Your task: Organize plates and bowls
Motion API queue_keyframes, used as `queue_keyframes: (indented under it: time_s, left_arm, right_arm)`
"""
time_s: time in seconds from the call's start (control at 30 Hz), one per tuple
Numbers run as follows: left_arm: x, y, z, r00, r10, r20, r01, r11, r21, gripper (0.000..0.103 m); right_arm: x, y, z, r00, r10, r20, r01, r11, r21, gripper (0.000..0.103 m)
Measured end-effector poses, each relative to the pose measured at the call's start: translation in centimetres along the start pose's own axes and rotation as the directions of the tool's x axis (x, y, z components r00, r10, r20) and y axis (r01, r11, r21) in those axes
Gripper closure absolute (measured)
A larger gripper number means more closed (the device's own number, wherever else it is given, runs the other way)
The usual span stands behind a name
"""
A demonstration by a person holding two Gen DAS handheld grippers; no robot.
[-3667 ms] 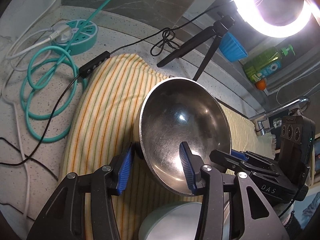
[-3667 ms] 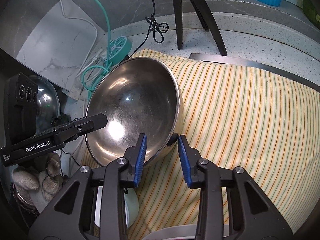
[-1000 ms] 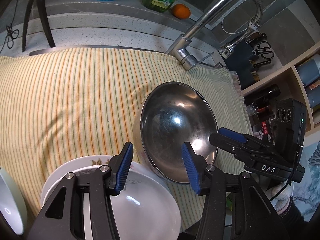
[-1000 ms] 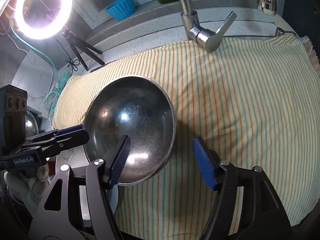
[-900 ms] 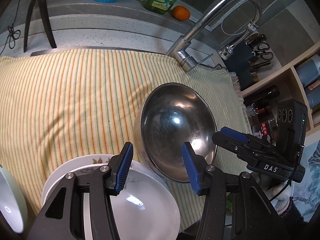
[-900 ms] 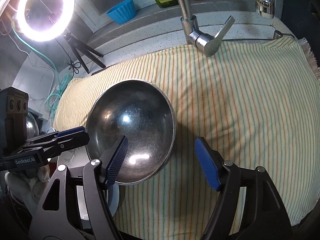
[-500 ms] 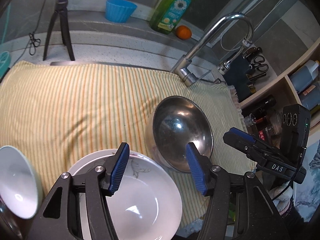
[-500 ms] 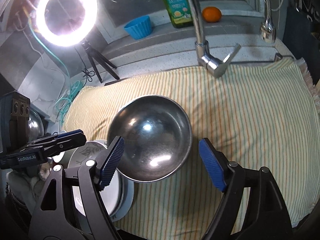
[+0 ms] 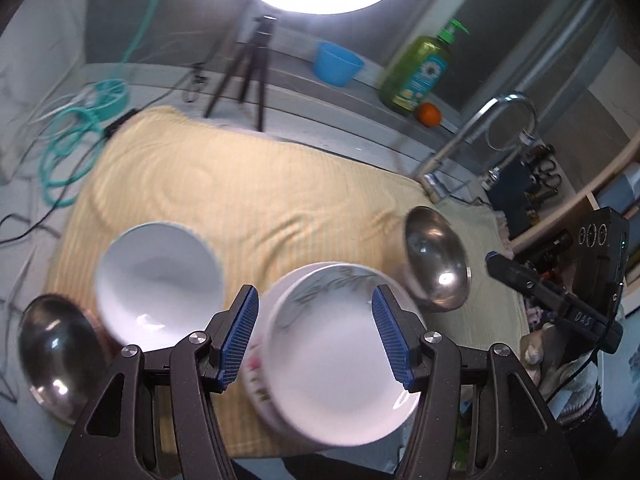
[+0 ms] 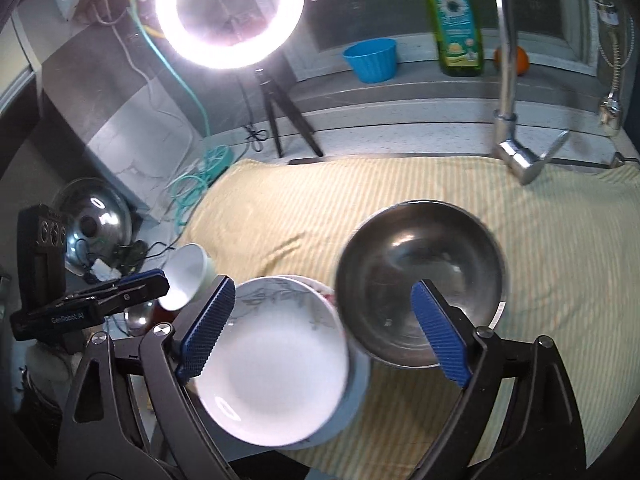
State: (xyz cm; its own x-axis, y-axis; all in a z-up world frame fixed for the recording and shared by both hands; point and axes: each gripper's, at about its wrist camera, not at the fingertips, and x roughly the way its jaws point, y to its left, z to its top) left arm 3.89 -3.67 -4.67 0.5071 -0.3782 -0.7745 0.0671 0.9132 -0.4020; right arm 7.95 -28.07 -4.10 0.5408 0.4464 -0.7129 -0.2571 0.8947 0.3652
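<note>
A stack of white plates [image 9: 336,364] with a grey leaf print lies on the striped cloth [image 9: 240,184], right below my open left gripper [image 9: 316,334]; nothing is between its pads. To its left stands a white bowl [image 9: 160,276], and a steel bowl [image 9: 56,356] lies at the far left. A larger steel bowl [image 10: 420,280] rests on the cloth to the right of the plates [image 10: 272,368]. My right gripper [image 10: 320,322] hangs above both, its jaws opening wide and holding nothing. The white bowl [image 10: 188,274] appears tilted beside the left gripper [image 10: 100,300].
A ring light [image 10: 230,12] on a tripod [image 10: 280,116] stands behind the cloth. On the ledge are a blue cup [image 10: 370,60], a green soap bottle [image 10: 456,24] and an orange [image 9: 430,114]. The tap [image 10: 508,80] rises at the back right. Teal cable [image 9: 68,152] coils at the left.
Both grippers have drawn back and up from the large steel bowl, which stays on the cloth. The right jaws have widened. The white bowl and the second steel bowl have come into view.
</note>
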Motion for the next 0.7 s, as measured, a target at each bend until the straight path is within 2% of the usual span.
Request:
queue_keyframes:
  time_s: [0.07, 0.2, 0.3, 0.37, 0.4, 0.57, 0.7]
  left_arm:
    - [-1.1, 1.5, -0.6, 0.999, 0.033, 0.016, -0.033, 0.999, -0.03, 0.045]
    - [-3.0, 3.4, -2.0, 0.99, 0.138, 0.042, -0.137, 0.99, -0.033, 0.045]
    - [-4.0, 4.7, -2.7, 0.983, 0.173, 0.057, -0.169, 0.984, -0.063, 0.045]
    - [-4.7, 5.7, -3.1, 0.977, 0.204, 0.068, -0.199, 0.977, -0.081, 0.045]
    - [-4.9, 6.1, -3.3, 0.975, 0.212, 0.071, -0.205, 0.975, -0.089, 0.045]
    - [-6.5, 8.4, -4.7, 0.966, 0.244, 0.087, -0.229, 0.962, -0.148, 0.045]
    - [-7.3, 10.7, -5.8, 0.966, 0.245, 0.084, -0.223, 0.951, -0.217, 0.045]
  right_arm:
    - [0.6, 1.1, 0.1, 1.0, 0.022, -0.007, -0.022, 1.0, -0.014, 0.011]
    - [2.0, 3.3, 0.2, 0.998, 0.061, -0.026, -0.062, 0.997, -0.053, 0.011]
    - [3.1, 5.2, 0.1, 0.994, 0.097, -0.05, -0.101, 0.991, -0.089, 0.01]
    - [3.9, 6.4, 0.1, 0.99, 0.119, -0.076, -0.127, 0.986, -0.109, 0.005]
    - [4.3, 7.2, 0.0, 0.988, 0.129, -0.087, -0.139, 0.983, -0.122, 0.002]
    - [6.0, 10.5, -0.4, 0.977, 0.154, -0.148, -0.18, 0.967, -0.179, 0.002]
    - [7.4, 12.7, -1.0, 0.966, 0.162, -0.203, -0.205, 0.956, -0.212, 0.002]
